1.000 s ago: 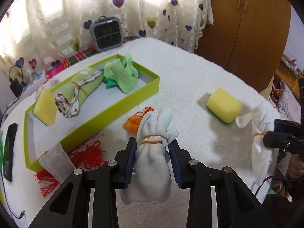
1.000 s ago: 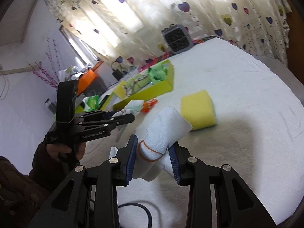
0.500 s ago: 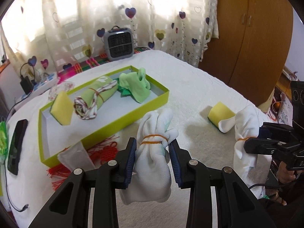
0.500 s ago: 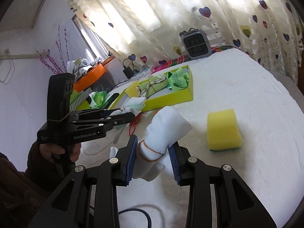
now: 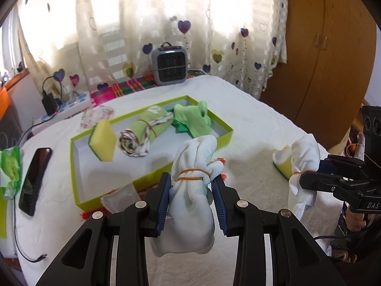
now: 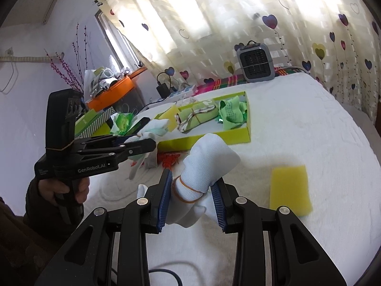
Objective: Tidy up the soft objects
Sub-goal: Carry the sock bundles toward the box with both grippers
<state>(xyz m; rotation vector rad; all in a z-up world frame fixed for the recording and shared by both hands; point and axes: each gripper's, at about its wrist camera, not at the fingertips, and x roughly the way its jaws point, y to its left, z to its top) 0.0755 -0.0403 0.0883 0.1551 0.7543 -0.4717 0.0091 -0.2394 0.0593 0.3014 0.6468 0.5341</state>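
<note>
Two white bundles were aloft, one pinched in each gripper: the left gripper [image 5: 192, 196] held its bundle [image 5: 190, 205] upright, near the green box [image 5: 152, 178] — closer than the right gripper [image 6: 192, 199], whose bundle [image 6: 204, 166] hung further right, by a sponge [image 6: 289, 189].

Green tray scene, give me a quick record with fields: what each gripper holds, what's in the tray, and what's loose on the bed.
left gripper: shut on a white cloth bundle tied with an orange rubber band, held above the bed
right gripper: shut on a second white bundle, also banded
green tray: holds a yellow sponge, a rolled green cloth and a light green cloth
loose on bed: another yellow sponge, a red knot ornament
tray's left side: black phone
background: grey heater
</note>
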